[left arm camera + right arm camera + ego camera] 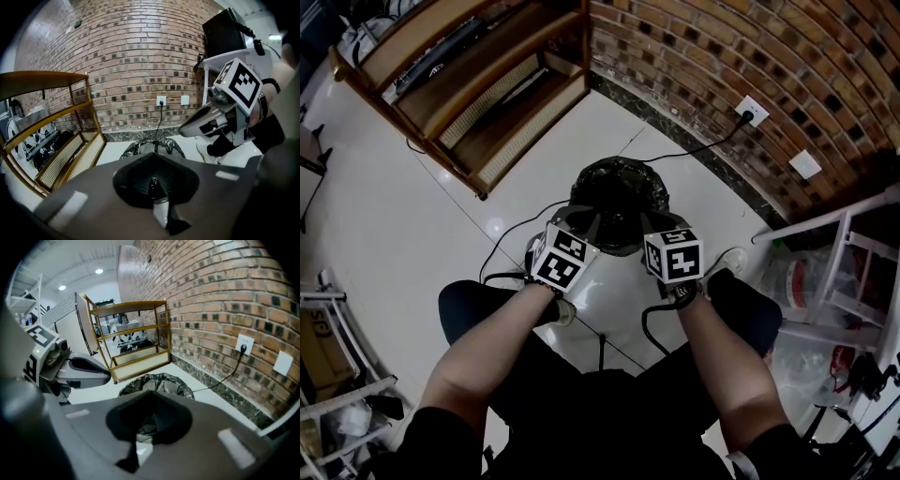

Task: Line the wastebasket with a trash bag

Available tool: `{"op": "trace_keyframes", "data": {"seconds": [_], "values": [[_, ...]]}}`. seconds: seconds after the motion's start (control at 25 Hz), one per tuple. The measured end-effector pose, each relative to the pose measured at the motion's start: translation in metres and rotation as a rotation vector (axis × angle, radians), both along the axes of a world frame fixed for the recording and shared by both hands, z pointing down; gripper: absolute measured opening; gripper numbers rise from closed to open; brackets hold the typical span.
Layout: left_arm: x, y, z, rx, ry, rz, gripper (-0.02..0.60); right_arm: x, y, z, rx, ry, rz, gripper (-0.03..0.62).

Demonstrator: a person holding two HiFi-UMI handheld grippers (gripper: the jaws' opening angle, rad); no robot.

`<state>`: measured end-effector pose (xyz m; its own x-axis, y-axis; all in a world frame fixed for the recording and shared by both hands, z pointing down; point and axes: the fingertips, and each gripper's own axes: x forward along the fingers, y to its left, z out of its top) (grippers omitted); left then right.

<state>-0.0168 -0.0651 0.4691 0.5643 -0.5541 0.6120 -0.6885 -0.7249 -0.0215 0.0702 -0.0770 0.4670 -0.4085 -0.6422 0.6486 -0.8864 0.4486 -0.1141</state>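
Looking down in the head view, a round wastebasket (584,186) stands on the glossy white tiled floor (394,206) before the person's knees. A crinkled black plastic trash bag (621,199) is draped over its rim. The left gripper (581,221) and right gripper (654,225) both reach the wastebasket's near edge. Each carries a cube of black-and-white square markers (560,259). A wooden shelf unit (478,84) stands left of the wastebasket, and a red brick wall (750,47) with a white socket (751,112) stands behind it.

The left gripper view shows what the cubes hide from above: these jaws are closed tight, pinching a shiny crinkle of bag film. A black box (225,33) sits high to the right of the wastebasket.

In the right gripper view the jaws are likewise closed on a fold of film, with the wastebasket just beyond them. Only this view brings a blank white wall plate (282,363) close.
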Motion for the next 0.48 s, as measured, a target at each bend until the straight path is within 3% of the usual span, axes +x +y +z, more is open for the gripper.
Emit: {"op": "trace_keyframes", "data": {"seconds": [0.24, 0.48], "values": [[0.012, 0.002, -0.027, 0.049, 0.08, 0.011, 0.0, -0.012, 0.003, -0.015, 0.046, -0.007, -0.009, 0.0], [0.019, 0.008, -0.03, 0.043, 0.089, 0.005, 0.0, -0.017, 0.005, -0.027, 0.073, -0.025, -0.006, 0.0]]}}
